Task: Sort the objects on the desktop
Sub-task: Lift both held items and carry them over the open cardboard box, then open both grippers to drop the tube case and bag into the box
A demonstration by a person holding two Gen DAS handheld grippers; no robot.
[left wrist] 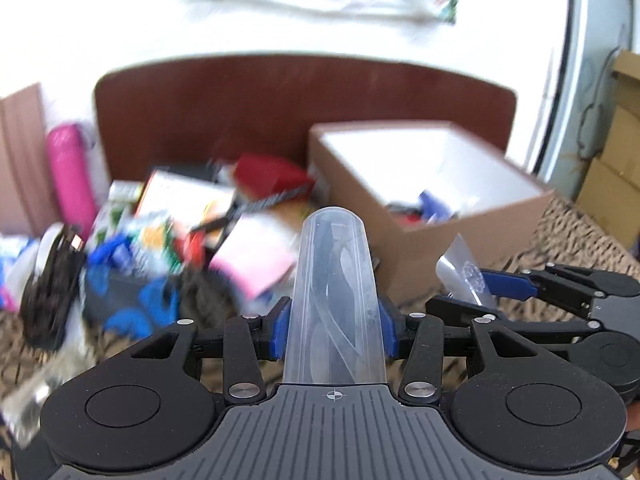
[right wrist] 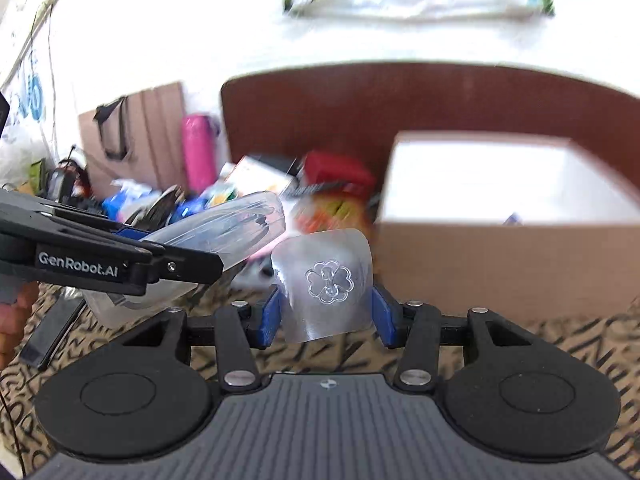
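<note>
A: Item one — translucent case [left wrist: 334, 300], clear plastic with something dark and curved inside; contents not identifiable. Where is it?

B: Clamped in the left gripper [left wrist: 334, 332], blue pads pressing on both flanks. Its long axis runs straight out along the fingers, rounded end forward, off the surface.

A: Item two?

B: Clear lid [right wrist: 326, 284] with an embossed flower. The right gripper [right wrist: 326, 316] is clenched on its side edges; the lid stands nearly upright, flower towards the camera. It is separated from the case.

A: Destination?

B: Likely the cardboard box [right wrist: 500, 256], open-topped, white inside, already holding a few small things. It stands on the patterned bedcover [right wrist: 560, 344] against the brown headboard [left wrist: 280, 112], ahead of both grippers and to the right.

A: Which hand is nearer?

B: The right, by my reading — the box's near wall sits just beyond the lid and fills that half of its view. The left gripper is beside it, further left, the box's near corner just past the case's tip.

A: Room to move?

B: Open air above the box rim. The clutter pile [left wrist: 180, 232] of packets and a pink bottle [left wrist: 70, 172] crowds the left; bare bedcover lies before the box. The near wall is the edge to clear.
</note>
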